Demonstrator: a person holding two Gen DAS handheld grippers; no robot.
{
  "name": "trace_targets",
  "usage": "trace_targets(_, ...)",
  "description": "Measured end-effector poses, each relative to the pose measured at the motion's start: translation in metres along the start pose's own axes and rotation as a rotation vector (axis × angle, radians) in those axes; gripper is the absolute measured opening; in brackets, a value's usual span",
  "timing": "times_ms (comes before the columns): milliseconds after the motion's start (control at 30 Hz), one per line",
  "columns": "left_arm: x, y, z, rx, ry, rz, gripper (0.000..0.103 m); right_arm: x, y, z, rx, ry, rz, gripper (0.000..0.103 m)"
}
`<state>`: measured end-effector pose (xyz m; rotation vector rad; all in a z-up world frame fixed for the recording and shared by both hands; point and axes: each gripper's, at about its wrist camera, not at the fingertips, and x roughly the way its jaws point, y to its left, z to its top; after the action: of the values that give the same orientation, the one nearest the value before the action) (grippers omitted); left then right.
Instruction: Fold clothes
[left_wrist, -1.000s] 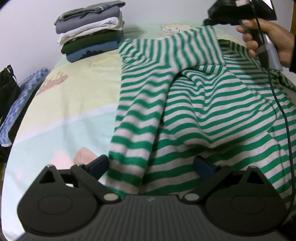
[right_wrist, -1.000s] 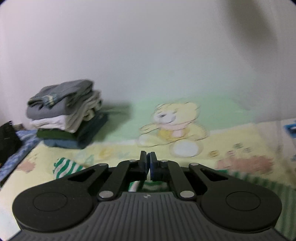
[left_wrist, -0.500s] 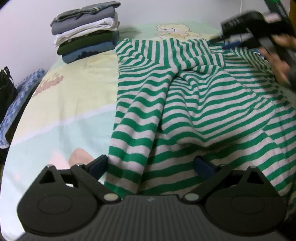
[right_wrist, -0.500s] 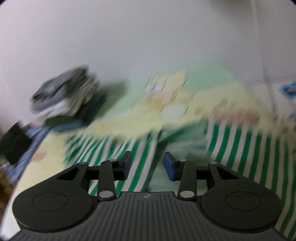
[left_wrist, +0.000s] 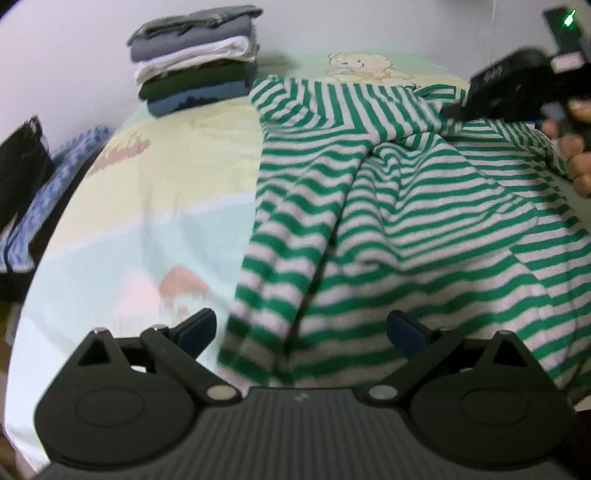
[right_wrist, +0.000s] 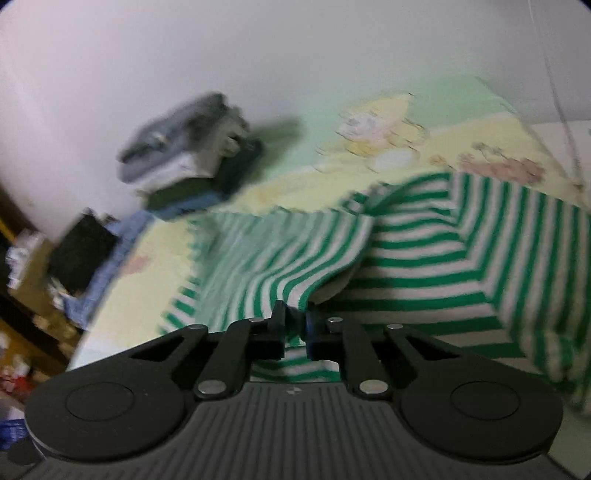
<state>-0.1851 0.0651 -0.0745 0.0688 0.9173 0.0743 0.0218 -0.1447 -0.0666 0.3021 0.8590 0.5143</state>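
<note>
Green-and-white striped knit garment (left_wrist: 406, 206) covers the right half of a bed, spread loosely with several folds and ridges running along its length. Beneath it lies a pastel bedsheet (left_wrist: 155, 206) in pale yellow and mint green, printed with a cartoon teddy bear near the far edge. At the bed's far left corner, against a plain white wall (right_wrist: 184, 55), stands a neat stack of folded clothes (left_wrist: 195, 59) in grey, white, dark green and blue layers. A blue patterned cloth (left_wrist: 48, 192) hangs along the bed's left edge beside a black bag (left_wrist: 18, 166).

The left gripper (left_wrist: 301, 326) hovers over the garment's near end, its two black fingers with blue pads spread wide apart. Striped fabric lies below the gap, and neither pad presses on it.

The right gripper (right_wrist: 295, 325) is at the garment's far right edge, held by a person's hand (left_wrist: 570, 147) seen from the left wrist view. Its jaws are closing, nearly together, and a fold of the striped fabric sits between the pads, drawn up from the bed into a raised ridge. The right wrist view is blurred, so the exact contact is hard to judge, though the cloth appears pinched.
</note>
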Motion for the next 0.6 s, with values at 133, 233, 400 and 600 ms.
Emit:
trace_targets(133, -0.010, 0.003, -0.012, -0.016, 0.010, 0.007, 0.099, 0.023, -0.001, -0.010, -0.038, 0.049, -0.066, 0.024)
trace_targets(233, -0.021, 0.010, -0.022, -0.027, 0.014, 0.016, 0.099, 0.006, 0.009, -0.012, -0.077, -0.033, -0.163, 0.043)
trace_targets(400, -0.033, 0.031, -0.043, -0.065, 0.045, 0.016, 0.099, -0.019, 0.042, -0.016, -0.162, -0.084, -0.053, 0.042)
trace_targets(600, -0.045, 0.061, -0.064, -0.123, 0.059, -0.037, 0.095, 0.004, 0.084, -0.040, -0.110, 0.110, 0.195, 0.042)
